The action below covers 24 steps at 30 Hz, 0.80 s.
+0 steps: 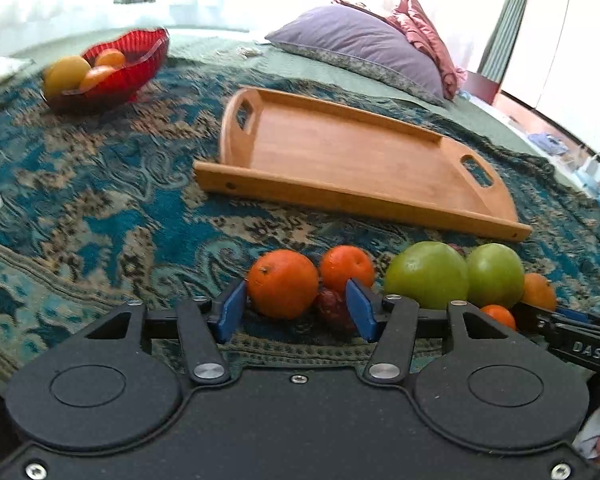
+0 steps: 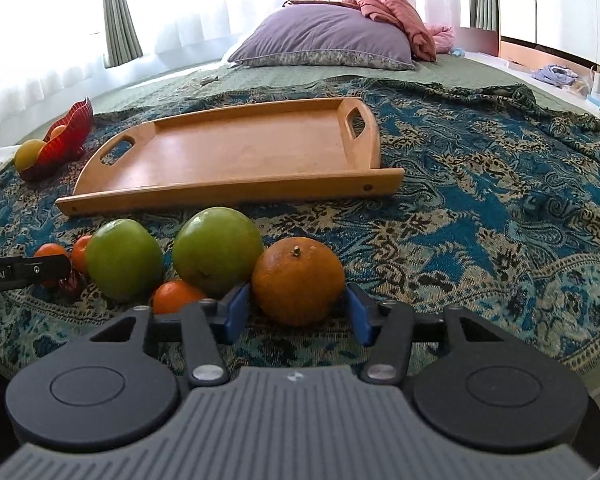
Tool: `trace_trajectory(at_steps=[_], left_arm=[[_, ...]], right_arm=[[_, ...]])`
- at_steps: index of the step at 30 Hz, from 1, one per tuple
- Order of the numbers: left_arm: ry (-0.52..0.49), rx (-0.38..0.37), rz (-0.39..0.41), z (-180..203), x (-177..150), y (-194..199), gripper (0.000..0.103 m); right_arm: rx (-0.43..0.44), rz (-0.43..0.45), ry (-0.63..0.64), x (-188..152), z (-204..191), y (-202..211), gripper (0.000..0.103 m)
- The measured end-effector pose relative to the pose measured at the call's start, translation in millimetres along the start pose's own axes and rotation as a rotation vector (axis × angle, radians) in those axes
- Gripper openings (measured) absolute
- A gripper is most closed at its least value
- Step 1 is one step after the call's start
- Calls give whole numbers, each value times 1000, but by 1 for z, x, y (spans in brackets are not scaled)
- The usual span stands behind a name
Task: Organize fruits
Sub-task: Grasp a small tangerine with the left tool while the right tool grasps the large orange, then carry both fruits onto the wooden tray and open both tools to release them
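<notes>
Blue fingers (image 1: 231, 310) of the left gripper (image 1: 296, 312) sit either side of an orange (image 1: 283, 283): the left pad touches its skin, while the right pad stands just off it, beside a dark date (image 1: 332, 307), so I cannot tell whether the fruit is truly clamped. Pitched downward, the tool sits low over the patterned throw (image 1: 100, 200). To its right, the right gripper (image 2: 296, 312) tilts down likewise, both pads pressed on a larger, duller orange (image 2: 298, 280) resting on the cloth. Between the two tools lie two green apples (image 2: 216, 250) and a small tangerine (image 2: 176, 295). Only the left wrist view shows the date clearly, and the fruit heaped inside the red bowl (image 1: 140, 68); the right wrist view shows that bowl edge-on. Beyond the fruit lies a wooden tray (image 2: 236, 152).
</notes>
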<state>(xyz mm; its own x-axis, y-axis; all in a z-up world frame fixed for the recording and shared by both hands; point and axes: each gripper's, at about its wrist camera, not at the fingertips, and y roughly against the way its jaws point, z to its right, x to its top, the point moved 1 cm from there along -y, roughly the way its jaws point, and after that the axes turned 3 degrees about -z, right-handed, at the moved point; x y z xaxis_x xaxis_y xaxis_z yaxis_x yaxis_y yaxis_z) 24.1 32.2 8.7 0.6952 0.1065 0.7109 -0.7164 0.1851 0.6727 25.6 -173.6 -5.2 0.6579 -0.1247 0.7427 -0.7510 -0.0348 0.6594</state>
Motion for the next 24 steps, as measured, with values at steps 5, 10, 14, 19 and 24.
trace_trajectory(at_steps=[5, 10, 14, 19, 24], left_arm=[[35, -28, -1, -6, 1, -4, 54], [73, -20, 40, -10, 4, 5, 34], [6, 13, 101, -3, 10, 18, 35], [-8, 29, 104, 2, 19, 17, 34], [-44, 58, 117, 15, 40, 12, 34]], right_arm=[[3, 5, 3, 1, 1, -1, 60], [-5, 35, -16, -4, 1, 2, 53], [-11, 81, -19, -7, -1, 10, 52], [-23, 133, -21, 2, 0, 19, 52], [-27, 183, -16, 23, 1, 20, 52]])
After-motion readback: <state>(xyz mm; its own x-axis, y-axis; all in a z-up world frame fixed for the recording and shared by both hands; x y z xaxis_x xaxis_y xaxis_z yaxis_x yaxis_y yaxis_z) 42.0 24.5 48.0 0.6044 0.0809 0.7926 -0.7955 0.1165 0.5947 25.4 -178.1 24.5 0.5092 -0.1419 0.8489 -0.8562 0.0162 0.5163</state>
